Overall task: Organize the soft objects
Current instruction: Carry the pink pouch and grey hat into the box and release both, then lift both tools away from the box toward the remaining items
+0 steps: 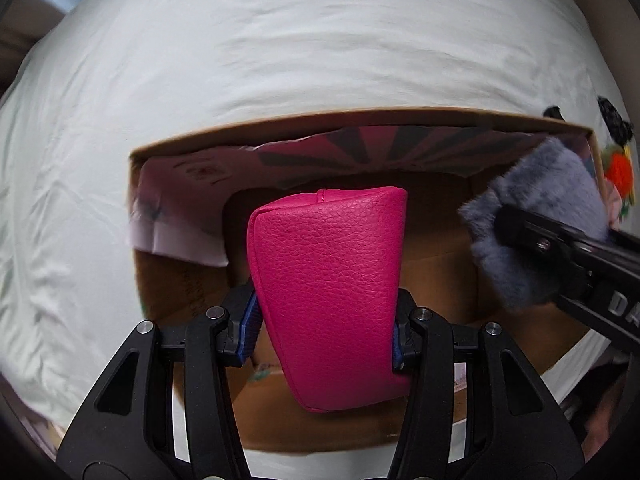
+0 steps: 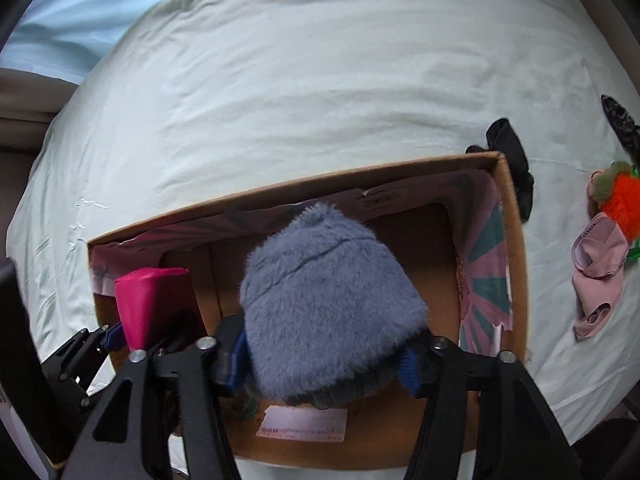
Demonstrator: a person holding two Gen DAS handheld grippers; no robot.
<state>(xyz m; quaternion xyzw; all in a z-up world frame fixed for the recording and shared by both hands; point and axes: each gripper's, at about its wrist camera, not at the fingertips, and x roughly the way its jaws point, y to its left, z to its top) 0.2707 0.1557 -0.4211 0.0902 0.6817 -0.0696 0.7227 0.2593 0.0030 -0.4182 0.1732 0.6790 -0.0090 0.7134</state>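
- Left wrist view: the left gripper (image 1: 326,326) is clenched on a pink leather pouch (image 1: 326,284), its blue pads pressing both flanks. The pouch stands at centre frame with its long axis running up the picture, seamed end pointing away from the camera, over the open cardboard box (image 1: 360,114).
- At right of the frame, the right gripper (image 1: 532,240) grips a grey furry pouch (image 1: 536,200) above the box's right side.
- Right wrist view: the right gripper (image 2: 324,354) clasps the grey furry pouch (image 2: 328,300) at centre, long axis pointing up-frame, over the box (image 2: 514,240).
- The pink pouch (image 2: 154,300) is at lower left, held upright by the left gripper (image 2: 120,338).
- On the pale sheet (image 2: 280,100) at right lie a black scrunchie (image 2: 516,168), an orange fuzzy item (image 2: 622,204) and a pink cloth piece (image 2: 598,272).
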